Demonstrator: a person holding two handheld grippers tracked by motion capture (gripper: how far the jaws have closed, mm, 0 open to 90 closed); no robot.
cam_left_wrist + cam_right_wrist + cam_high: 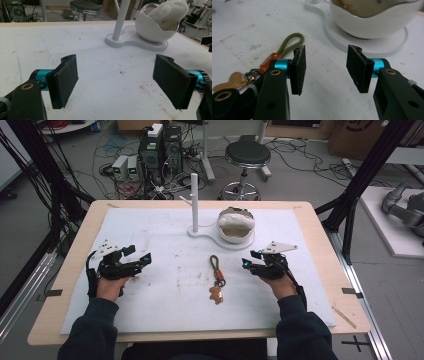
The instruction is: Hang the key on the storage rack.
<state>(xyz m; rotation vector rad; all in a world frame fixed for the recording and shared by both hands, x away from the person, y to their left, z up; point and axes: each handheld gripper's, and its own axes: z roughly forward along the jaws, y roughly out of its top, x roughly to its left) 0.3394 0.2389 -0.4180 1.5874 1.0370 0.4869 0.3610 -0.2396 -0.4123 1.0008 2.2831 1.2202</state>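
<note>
Jaws of the right gripper (325,71) stand partly apart with only bare mat between the pads; nothing is gripped. Jaws of the left gripper (120,81) stand wide apart, likewise over bare mat, holding nothing.

Item in hand: keychain (217,278), lying flat on the white mat (165,285) near the middle of the table (75,255), between the 2 grippers. It consists of an olive cord loop (215,262) at the far end, an orange sleeve (219,275) below it, and a tan bear-shaped charm (216,294) at the near end. In the high view the right gripper (248,260) sits just right of the keychain, its tips level with the loop and pointing left, not touching it. In the right gripper view the loop (291,44) and charm (229,81) lie to the left, outside the jaw gap.

The left gripper (141,256) rests well left of the keychain, held by the left hand (111,285); the right hand (281,284) carries the other.

Far side of the mat: a white stand (194,205) with an upright post on a flat base, and on that base a white egg-shaped bowl (237,226) with pale padding inside. The mat shows scattered brown stains
</note>
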